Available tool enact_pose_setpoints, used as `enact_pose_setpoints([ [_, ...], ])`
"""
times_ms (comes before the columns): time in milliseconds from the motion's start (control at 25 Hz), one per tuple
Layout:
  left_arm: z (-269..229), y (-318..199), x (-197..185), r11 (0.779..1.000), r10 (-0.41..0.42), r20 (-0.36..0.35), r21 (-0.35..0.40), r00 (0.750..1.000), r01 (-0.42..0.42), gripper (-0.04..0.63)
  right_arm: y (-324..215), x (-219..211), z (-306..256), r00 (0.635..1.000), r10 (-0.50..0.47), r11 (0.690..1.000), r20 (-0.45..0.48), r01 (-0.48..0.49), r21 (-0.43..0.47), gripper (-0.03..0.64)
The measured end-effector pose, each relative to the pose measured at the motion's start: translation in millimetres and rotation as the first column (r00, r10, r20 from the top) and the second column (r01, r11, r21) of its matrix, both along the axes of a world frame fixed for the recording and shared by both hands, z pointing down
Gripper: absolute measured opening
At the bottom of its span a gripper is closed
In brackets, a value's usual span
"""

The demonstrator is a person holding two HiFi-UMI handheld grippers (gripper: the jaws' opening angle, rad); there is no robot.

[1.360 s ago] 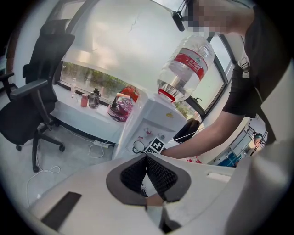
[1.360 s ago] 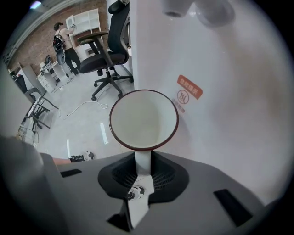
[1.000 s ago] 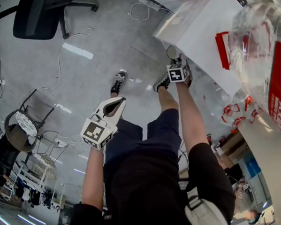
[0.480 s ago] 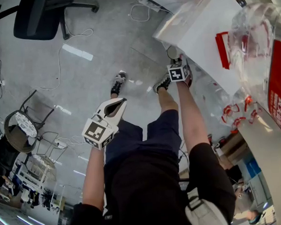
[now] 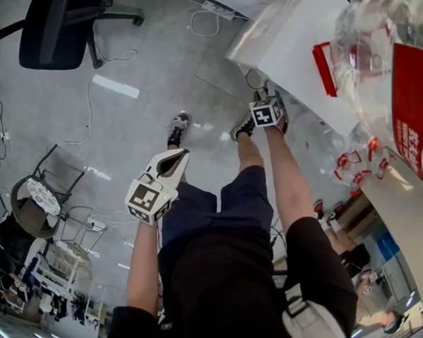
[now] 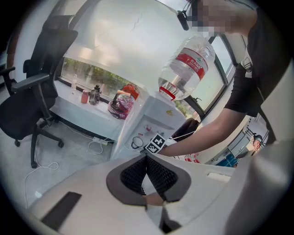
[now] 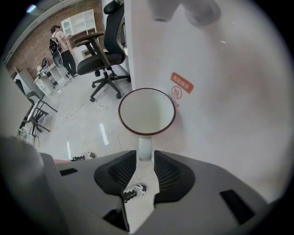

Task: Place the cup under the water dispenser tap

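Head view looks down on a grey glossy floor [image 5: 124, 127] that fills the upper left and middle of the frame. A white dispenser [image 5: 297, 40] stands in the upper right. A black office chair [image 5: 49, 32] sits in the top left corner. A clear bottle [image 5: 375, 57] with a red label rises at the right edge. A thin white cable [image 5: 87, 93] trails over the floor below the chair.

In the right gripper view the cup [image 7: 147, 112], white with a dark red rim, sits mid-frame against the dispenser's white front, below two pale taps [image 7: 158, 9] at the top edge. I cannot tell what it rests on. The right gripper [image 7: 145, 155] has just been opening: its jaws stand apart, the cup's handle between them unpressed.

The left gripper [image 6: 147, 158] is at lower centre of its own view, clenched, with nothing between its jaws.
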State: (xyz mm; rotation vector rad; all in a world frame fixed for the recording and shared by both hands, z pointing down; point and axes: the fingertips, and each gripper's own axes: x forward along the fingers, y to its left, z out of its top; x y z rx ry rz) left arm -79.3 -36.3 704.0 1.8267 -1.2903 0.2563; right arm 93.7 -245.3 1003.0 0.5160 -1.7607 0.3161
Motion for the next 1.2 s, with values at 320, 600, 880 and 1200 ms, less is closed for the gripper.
enact_pose_setpoints([
  [320,-10.3,-13.4,3.3,0.999,0.033,-0.003,0.021,0.999,-0.033,-0.001,15.4,29.0,-26.4,0.999,0.039,0.999,0.000,-0.039,-0.003,0.117],
  [600,-29.0,-31.3,24.4,0.995,0.073,-0.012,0.074,0.997,-0.071,0.000,53.7,54.8,-62.1,0.999,0.041,0.997,0.006,-0.040,-0.073,0.114],
  [880,-56.0,-46.8,49.1,0.980,0.146,-0.014,0.136,0.989,-0.143,0.000,72.2,68.3,-122.5,0.995,0.068,0.994,0.073,-0.061,-0.092,0.063],
  [1200,-78.5,-52.4,51.2,0.955,0.240,0.006,0.179,0.971,-0.237,-0.001,79.7,67.0,-221.9,0.977,0.056,0.998,0.206,-0.056,-0.005,-0.003],
])
